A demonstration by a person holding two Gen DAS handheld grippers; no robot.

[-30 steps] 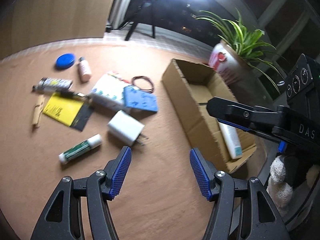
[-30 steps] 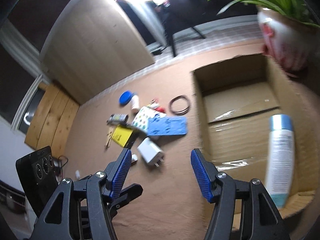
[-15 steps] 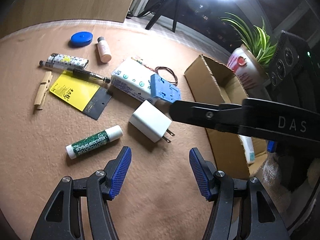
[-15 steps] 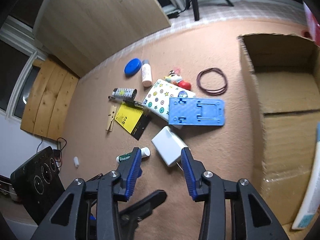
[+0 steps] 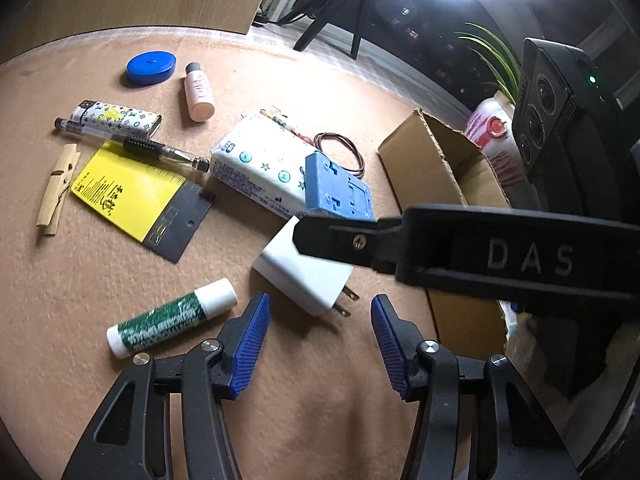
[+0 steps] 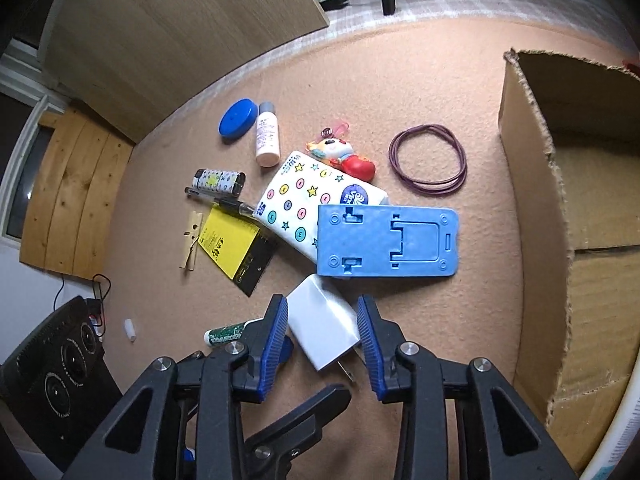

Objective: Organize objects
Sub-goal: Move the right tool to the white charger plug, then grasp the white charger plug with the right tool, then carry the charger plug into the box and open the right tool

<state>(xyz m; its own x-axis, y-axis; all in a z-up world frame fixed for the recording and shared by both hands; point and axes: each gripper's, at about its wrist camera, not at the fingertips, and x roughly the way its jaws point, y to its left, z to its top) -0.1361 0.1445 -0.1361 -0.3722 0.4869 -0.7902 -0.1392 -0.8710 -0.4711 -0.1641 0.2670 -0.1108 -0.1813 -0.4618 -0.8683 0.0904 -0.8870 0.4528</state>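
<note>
Right gripper (image 6: pixel 322 332), low in the centre of its own view, straddles the white USB wall charger (image 6: pixel 322 330) with jaws closing; the blue pads sit on either side of the charger's body, and a thin gap seems to remain, so it does not look clamped yet. Left gripper (image 5: pixel 316 344), at the bottom of its view, is also closing, about half open and holding nothing, with the charger's prongs just above its tips.

Along the right edge of the right wrist view, the cardboard box (image 6: pixel 532 216) stands open. One white bottle (image 6: pixel 624 424) shows at its lower right corner, apparently inside. By that showing, sorting has barely begun.

Left on the tan table (image 6: pixel 420 80), largest first: a blue phone stand (image 6: pixel 386 242) lying over a tissue pack (image 6: pixel 296 204), a yellow card (image 6: pixel 230 242), a hair-tie loop (image 6: pixel 428 160), a toy figure (image 6: pixel 344 156), a small bottle (image 6: pixel 267 138), a blue lid (image 6: pixel 238 118), a lighter (image 6: pixel 218 180), a pen (image 6: pixel 218 198), a glue stick (image 5: pixel 172 318) and a clothespin (image 6: pixel 191 246).
</note>
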